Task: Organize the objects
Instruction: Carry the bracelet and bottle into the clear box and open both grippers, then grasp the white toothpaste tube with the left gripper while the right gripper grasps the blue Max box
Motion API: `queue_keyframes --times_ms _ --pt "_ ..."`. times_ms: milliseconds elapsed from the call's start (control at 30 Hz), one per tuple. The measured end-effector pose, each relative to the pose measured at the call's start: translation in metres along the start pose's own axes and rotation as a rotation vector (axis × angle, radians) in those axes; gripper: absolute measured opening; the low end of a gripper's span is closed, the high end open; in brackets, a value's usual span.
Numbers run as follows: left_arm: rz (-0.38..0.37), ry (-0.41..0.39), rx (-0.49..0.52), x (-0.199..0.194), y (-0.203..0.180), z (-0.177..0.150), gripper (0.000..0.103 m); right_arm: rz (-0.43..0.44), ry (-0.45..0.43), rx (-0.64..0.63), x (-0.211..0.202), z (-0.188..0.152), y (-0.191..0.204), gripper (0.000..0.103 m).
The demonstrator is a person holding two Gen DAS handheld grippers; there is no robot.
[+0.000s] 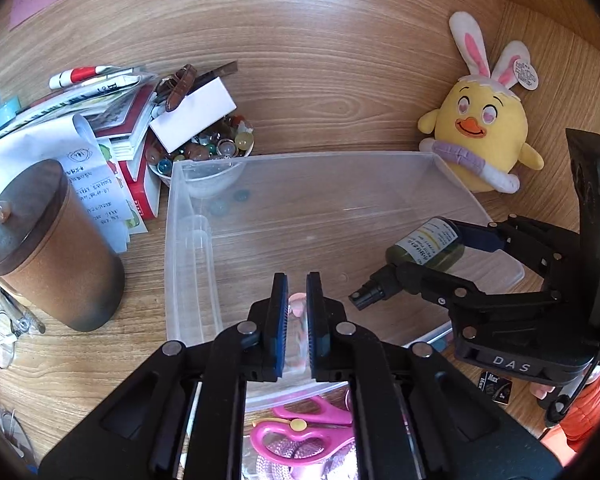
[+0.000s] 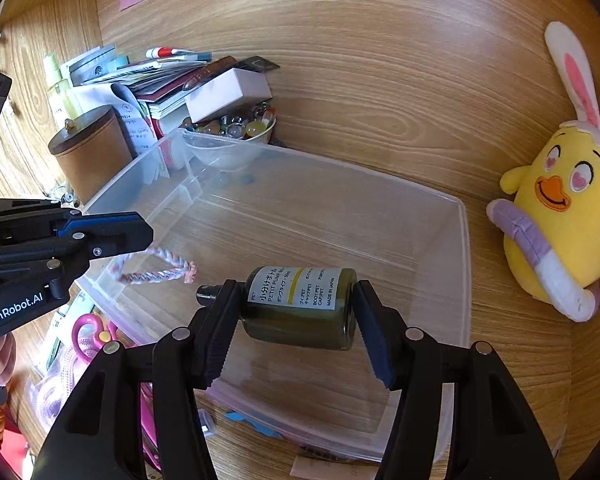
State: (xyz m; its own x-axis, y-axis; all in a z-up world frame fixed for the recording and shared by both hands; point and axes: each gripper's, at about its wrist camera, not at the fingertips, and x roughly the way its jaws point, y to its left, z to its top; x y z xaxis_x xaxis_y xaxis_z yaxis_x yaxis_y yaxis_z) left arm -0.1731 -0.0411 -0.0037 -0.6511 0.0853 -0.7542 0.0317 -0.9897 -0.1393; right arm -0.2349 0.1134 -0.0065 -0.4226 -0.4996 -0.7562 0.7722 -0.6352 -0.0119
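A clear plastic bin [image 1: 188, 248] [image 2: 464, 264] sits on the wooden desk. My right gripper [image 2: 292, 312] is shut on a small dark green pump bottle [image 2: 300, 304], held sideways above the bin's near right part; it also shows in the left wrist view [image 1: 424, 246]. My left gripper [image 1: 298, 320] is shut on a pink and white braided cord [image 2: 160, 268], whose loop hangs over the bin's left front edge. In the left wrist view only a bit of cord [image 1: 298, 304] shows between the pads.
A yellow chick plush [image 1: 480, 128] [image 2: 564, 216] leans right of the bin. A brown lidded canister [image 1: 48, 244], a bowl of glass beads [image 1: 208, 148] and a stack of booklets [image 1: 112, 116] stand to the left. Pink scissors [image 1: 300, 428] lie near the front.
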Motion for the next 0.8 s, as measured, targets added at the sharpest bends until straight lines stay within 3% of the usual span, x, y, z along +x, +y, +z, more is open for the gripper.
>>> queue_keyframes --times_ms 67,167,367,433,733,800 --pt "-0.007 0.005 -0.005 -0.001 0.001 -0.001 0.009 0.008 0.0 0.011 0.0 0.001 -0.001 0.054" --pt "-0.011 0.003 -0.011 -0.004 0.001 -0.003 0.022 -0.002 -0.011 0.01 -0.003 0.003 0.0 0.054" --pt "-0.001 -0.032 0.005 -0.02 -0.006 -0.007 0.041 -0.004 -0.034 0.017 -0.017 -0.001 -0.001 0.063" --pt "0.003 -0.06 0.004 -0.031 -0.007 -0.008 0.056 -0.001 -0.043 0.024 -0.025 -0.003 -0.003 0.065" --pt "0.064 -0.151 -0.018 -0.071 -0.005 -0.025 0.091 -0.007 -0.102 0.062 -0.067 -0.026 -0.008 0.079" --pt "0.081 -0.155 -0.03 -0.077 0.0 -0.031 0.092 -0.003 -0.108 0.074 -0.075 -0.035 -0.009 0.081"
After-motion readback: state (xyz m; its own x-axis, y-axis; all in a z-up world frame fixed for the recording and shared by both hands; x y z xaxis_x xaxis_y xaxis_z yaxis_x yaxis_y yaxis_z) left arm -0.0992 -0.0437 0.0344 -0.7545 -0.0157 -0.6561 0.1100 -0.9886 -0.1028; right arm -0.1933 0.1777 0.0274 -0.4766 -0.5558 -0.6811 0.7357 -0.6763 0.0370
